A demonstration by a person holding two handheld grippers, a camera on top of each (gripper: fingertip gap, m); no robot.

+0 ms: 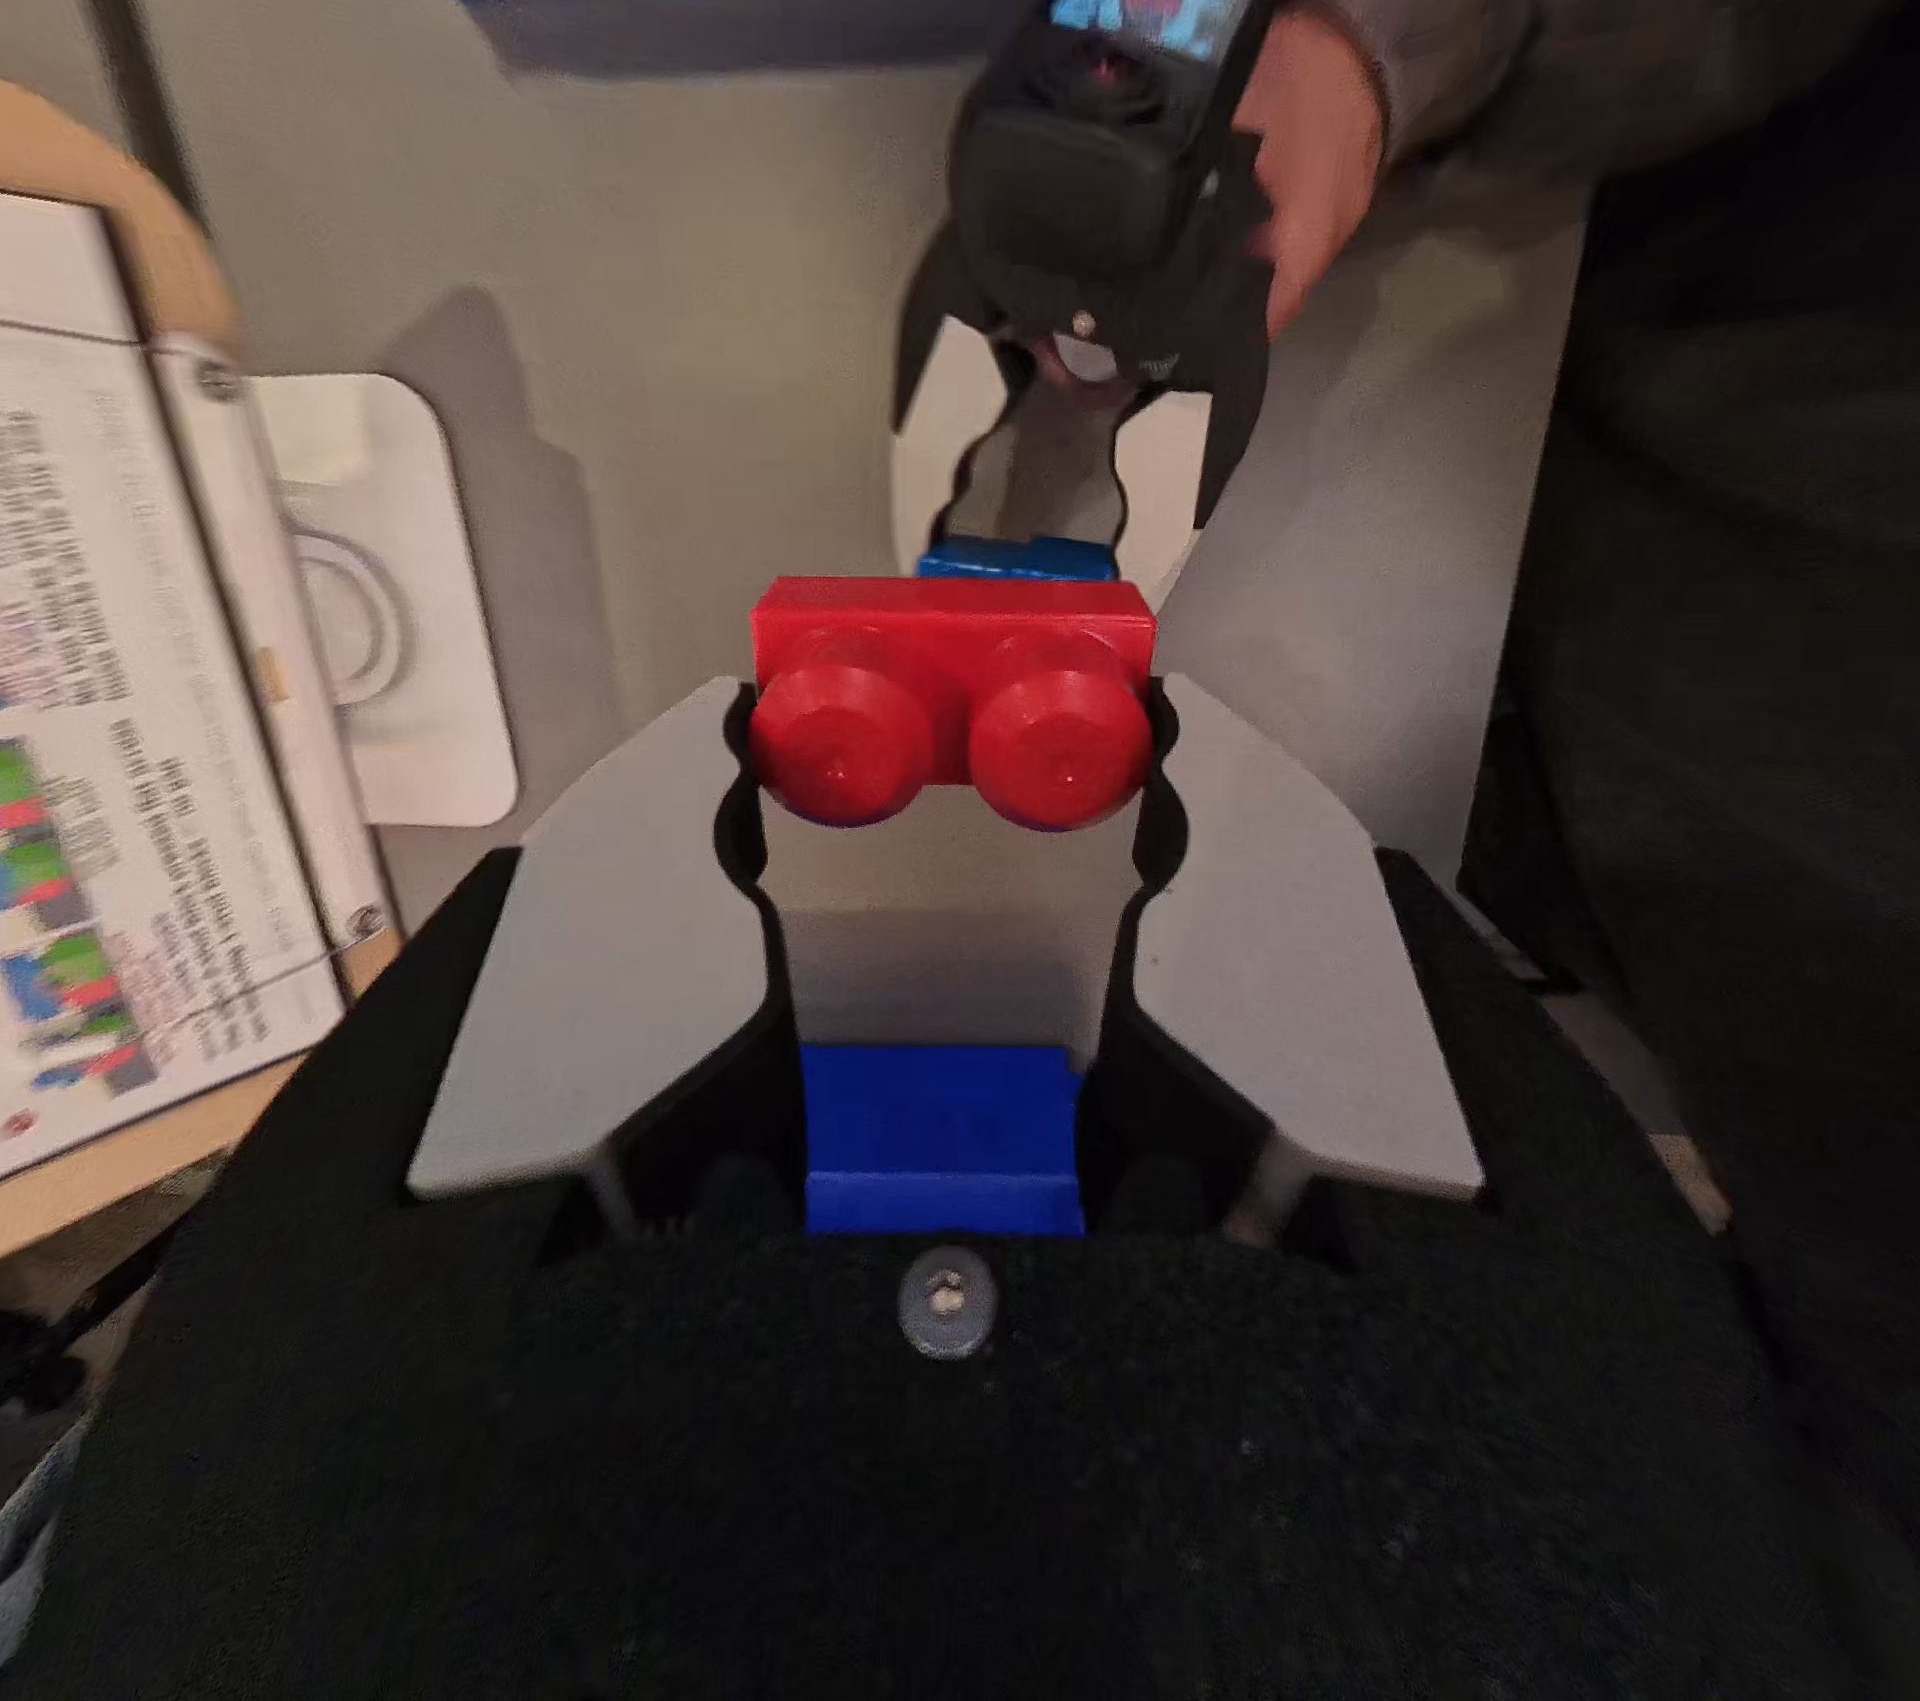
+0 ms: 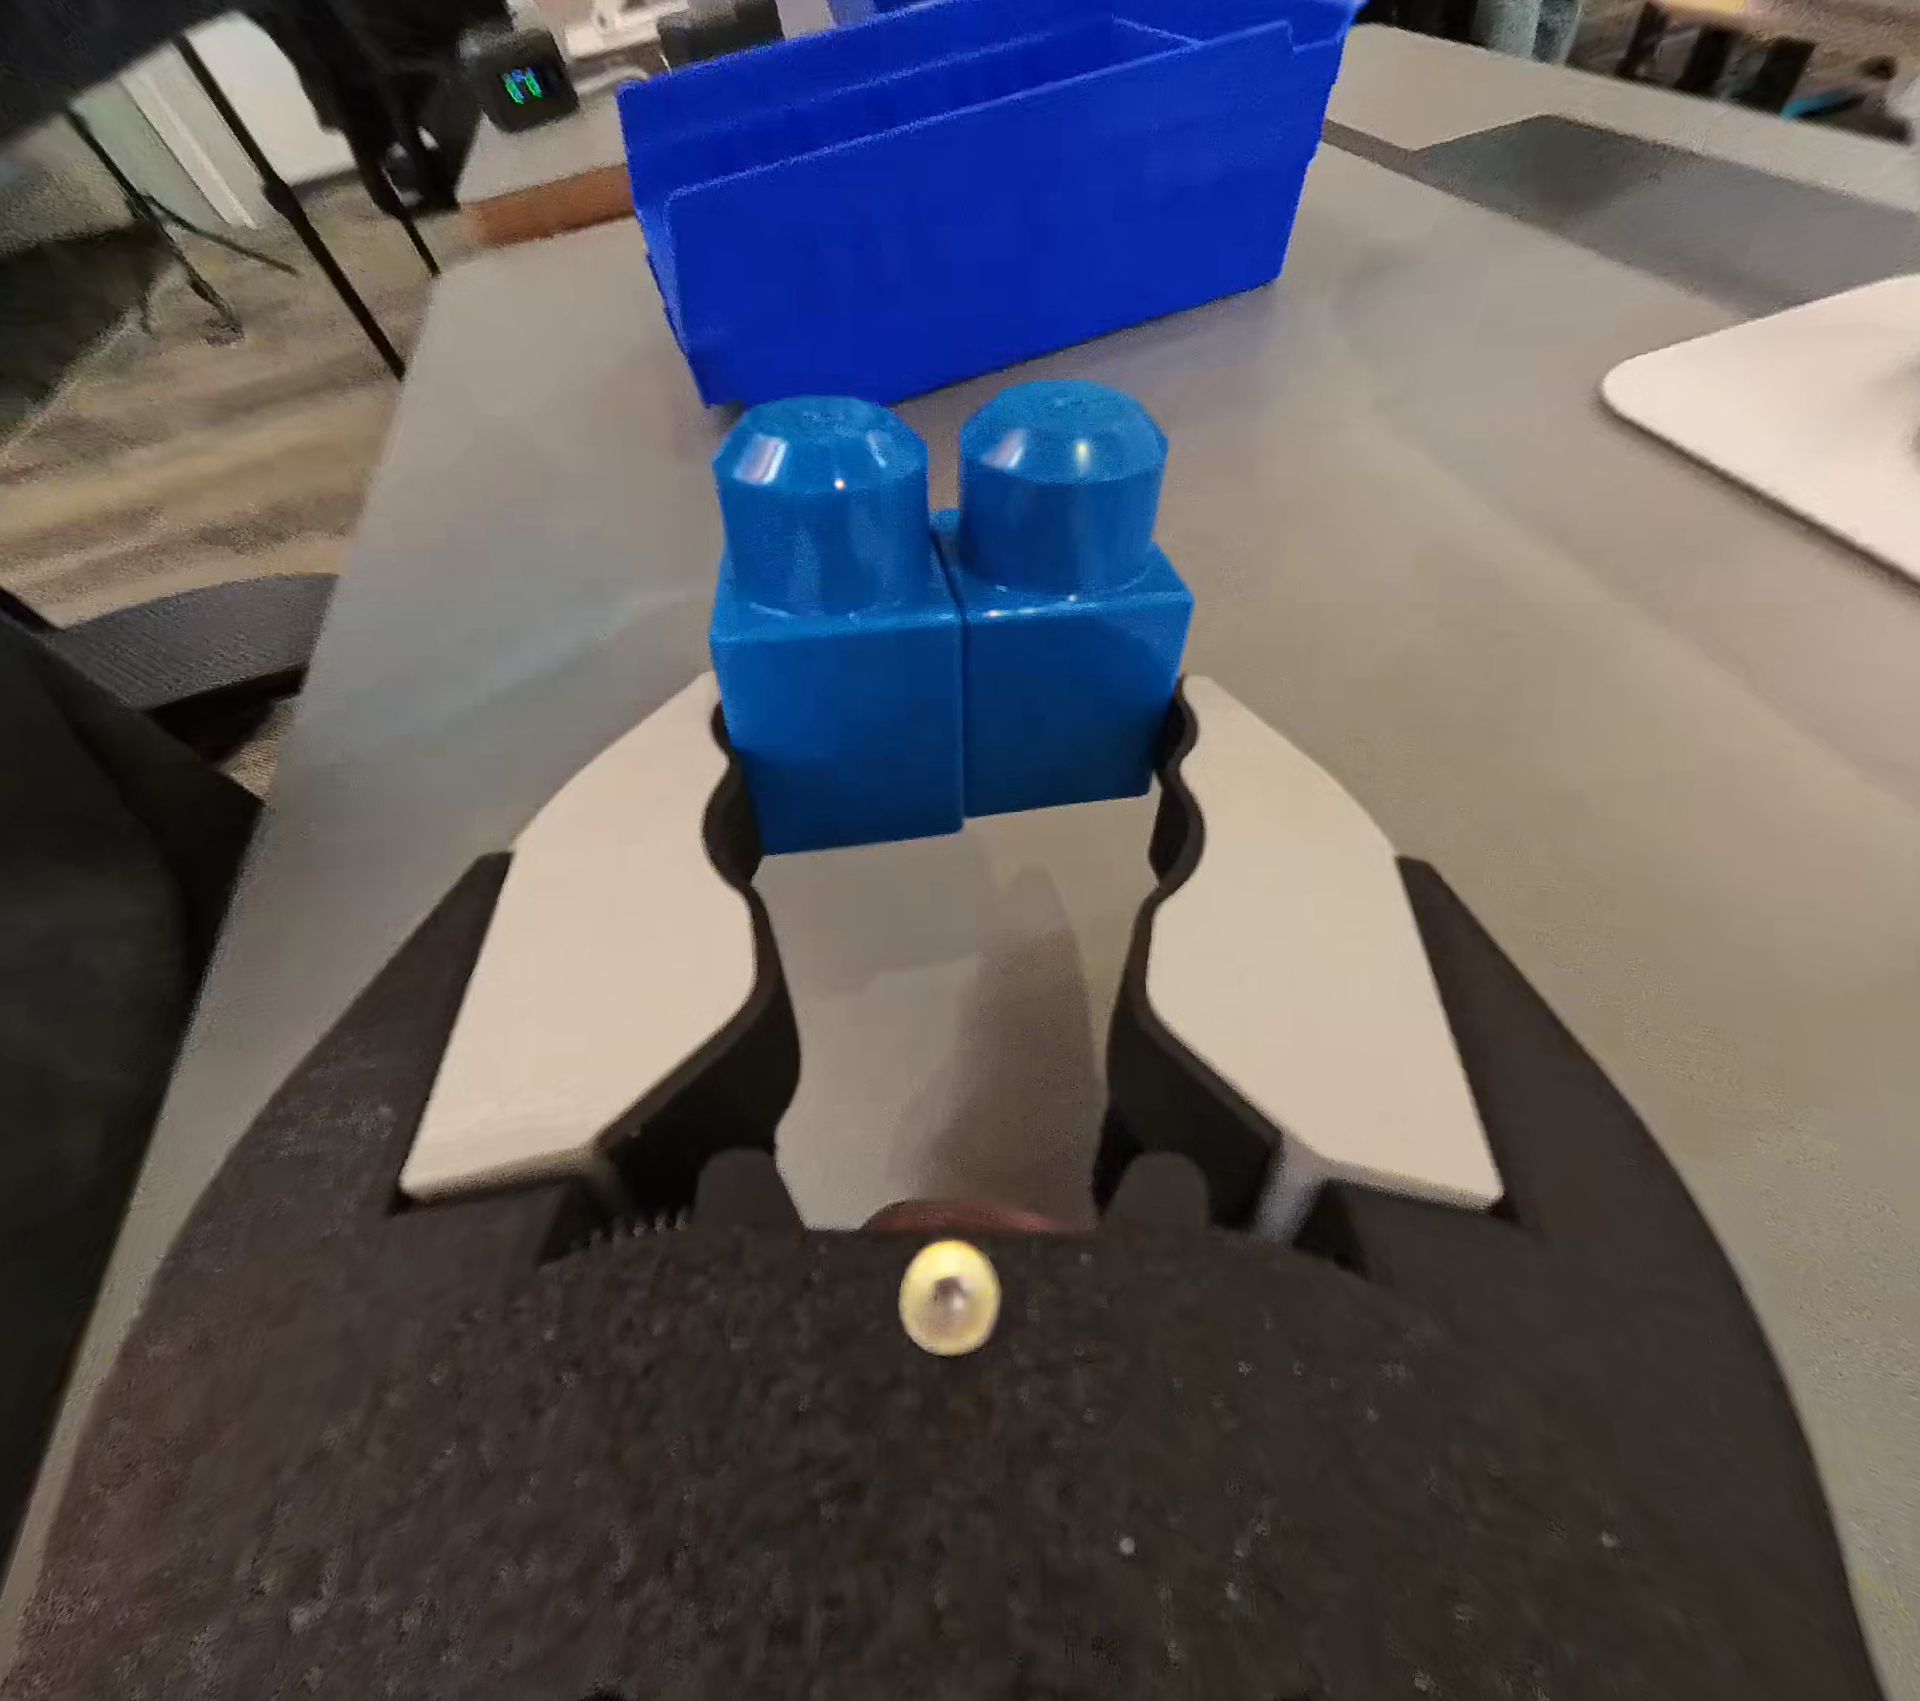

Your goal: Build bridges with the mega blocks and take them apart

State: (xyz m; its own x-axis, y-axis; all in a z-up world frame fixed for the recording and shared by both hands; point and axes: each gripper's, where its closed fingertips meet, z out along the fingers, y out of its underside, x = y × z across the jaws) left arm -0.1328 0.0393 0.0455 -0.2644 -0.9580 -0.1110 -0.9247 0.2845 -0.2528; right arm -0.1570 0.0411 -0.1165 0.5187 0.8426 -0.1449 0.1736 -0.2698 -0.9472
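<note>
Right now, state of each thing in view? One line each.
left tool: shut on red block
red block: held, studs facing the camera
right tool: shut on blue blocks
blue blocks: two side by side, held, studs up
blue bin: on the table, open top, contents not visible from the right wrist view
table: grey, bears the bin
</note>
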